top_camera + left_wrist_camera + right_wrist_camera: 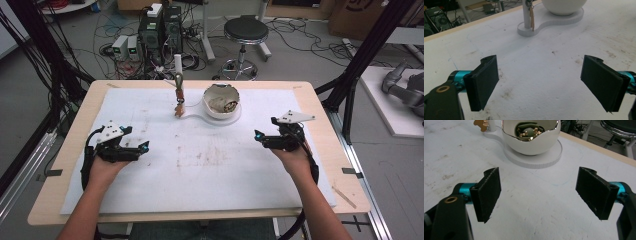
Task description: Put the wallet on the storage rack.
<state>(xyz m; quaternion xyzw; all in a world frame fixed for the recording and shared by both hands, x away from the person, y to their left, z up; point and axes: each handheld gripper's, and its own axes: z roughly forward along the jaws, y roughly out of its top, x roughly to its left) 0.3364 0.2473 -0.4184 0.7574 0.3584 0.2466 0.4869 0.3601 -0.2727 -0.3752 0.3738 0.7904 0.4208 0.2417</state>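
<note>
The left tongs rest over the left part of the bench, held in the person's left hand. In the left gripper view their two black jaws stand wide apart with nothing between them, only the stained white mat below. The right tongs sit over the right part of the bench in the right hand, and in the right gripper view their jaws are likewise spread wide and hold nothing.

Near the far edge of the bench, about midway along it, stands a white egg-shaped bowl with a jagged, broken-shell rim. It sits on a flat white base that also carries a thin upright post just to the bowl's left. A small brown pendant-like piece hangs from the post; what exactly it is cannot be told. In the right gripper view the bowl's inside is shiny and holds a tangle of small green and gold items. Both tongs are well apart from the bowl and point roughly toward the middle of the bench, on the near side of the stand.
</note>
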